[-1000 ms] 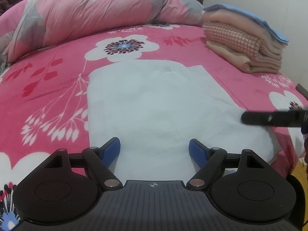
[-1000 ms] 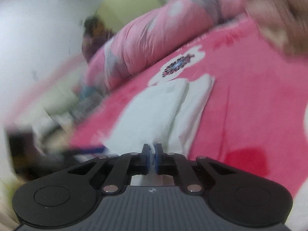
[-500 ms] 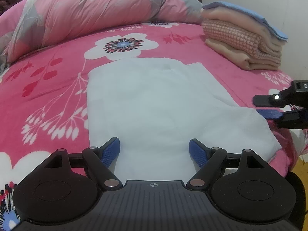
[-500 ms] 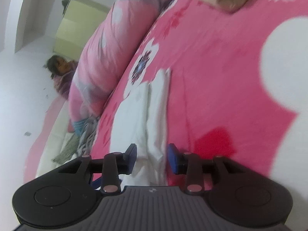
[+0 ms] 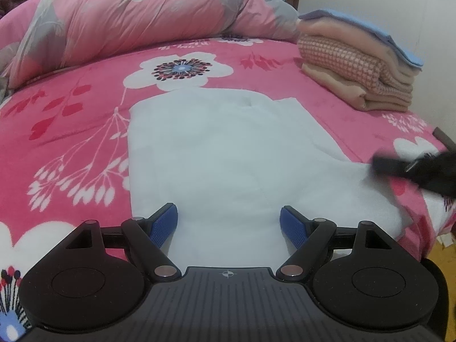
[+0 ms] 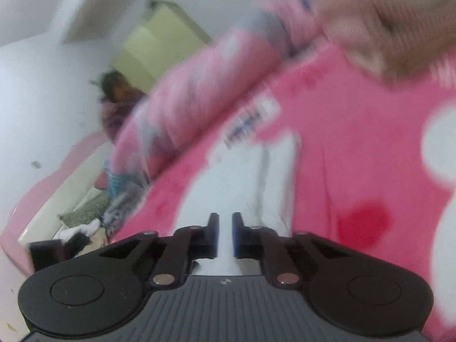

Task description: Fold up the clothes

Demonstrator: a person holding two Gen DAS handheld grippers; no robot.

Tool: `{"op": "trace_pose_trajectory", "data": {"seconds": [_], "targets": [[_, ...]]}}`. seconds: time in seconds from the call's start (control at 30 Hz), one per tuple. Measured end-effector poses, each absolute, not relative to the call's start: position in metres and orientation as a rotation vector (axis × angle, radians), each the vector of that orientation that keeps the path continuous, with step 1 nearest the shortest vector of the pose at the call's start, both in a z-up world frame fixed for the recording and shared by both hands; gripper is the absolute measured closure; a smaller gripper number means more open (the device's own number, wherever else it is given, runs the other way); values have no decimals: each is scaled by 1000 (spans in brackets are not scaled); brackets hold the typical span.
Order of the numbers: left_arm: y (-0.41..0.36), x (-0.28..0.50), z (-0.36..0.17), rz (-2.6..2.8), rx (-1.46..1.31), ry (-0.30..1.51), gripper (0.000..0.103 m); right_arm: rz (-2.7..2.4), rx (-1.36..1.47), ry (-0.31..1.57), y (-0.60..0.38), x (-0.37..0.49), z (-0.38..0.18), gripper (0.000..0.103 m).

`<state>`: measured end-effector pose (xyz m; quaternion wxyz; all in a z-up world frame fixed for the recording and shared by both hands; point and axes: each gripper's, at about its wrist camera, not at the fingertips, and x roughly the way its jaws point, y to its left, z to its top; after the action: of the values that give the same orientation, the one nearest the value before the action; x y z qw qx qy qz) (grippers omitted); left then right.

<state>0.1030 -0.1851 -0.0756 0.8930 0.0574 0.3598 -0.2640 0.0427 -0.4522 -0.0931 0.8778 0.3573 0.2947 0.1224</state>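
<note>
Fingers: left gripper [image 5: 228, 223] apart over garment [image 5: 228, 154]; right gripper [image 6: 225, 235] nearly together, straddling its edge, apparently to lift a fold.

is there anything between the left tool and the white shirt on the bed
Nothing visible. The left tool is open right over the near edge of the white shirt, with only cloth between its fingers. The stack of folded clothes sits well off at the far right.
</note>
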Motion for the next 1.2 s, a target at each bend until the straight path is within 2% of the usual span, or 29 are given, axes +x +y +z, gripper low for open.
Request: {"op": "trace_pose_trajectory", "data": {"seconds": [0.1,0.3,0.5,0.67,0.97,1.2], "targets": [[-184,104,-76,-562,112,740,23,210,874,669,-463,53,-120,103],[-173,102,-70,-572,72,706,23,234,1060,640,-480,47,-125,103],[-155,90,-60,-557,20,664,23,268,1042,559,-482,28,-106,103],[-143,69,-65,-556,9,654,23,236,856,581,-464,19,-95,103],[-129,62,-92,-546,2,685,23,108,256,611,-398,2,-91,103],[-119,50,-83,-563,-7,644,23,55,219,525,-391,-20,-72,103]]}}
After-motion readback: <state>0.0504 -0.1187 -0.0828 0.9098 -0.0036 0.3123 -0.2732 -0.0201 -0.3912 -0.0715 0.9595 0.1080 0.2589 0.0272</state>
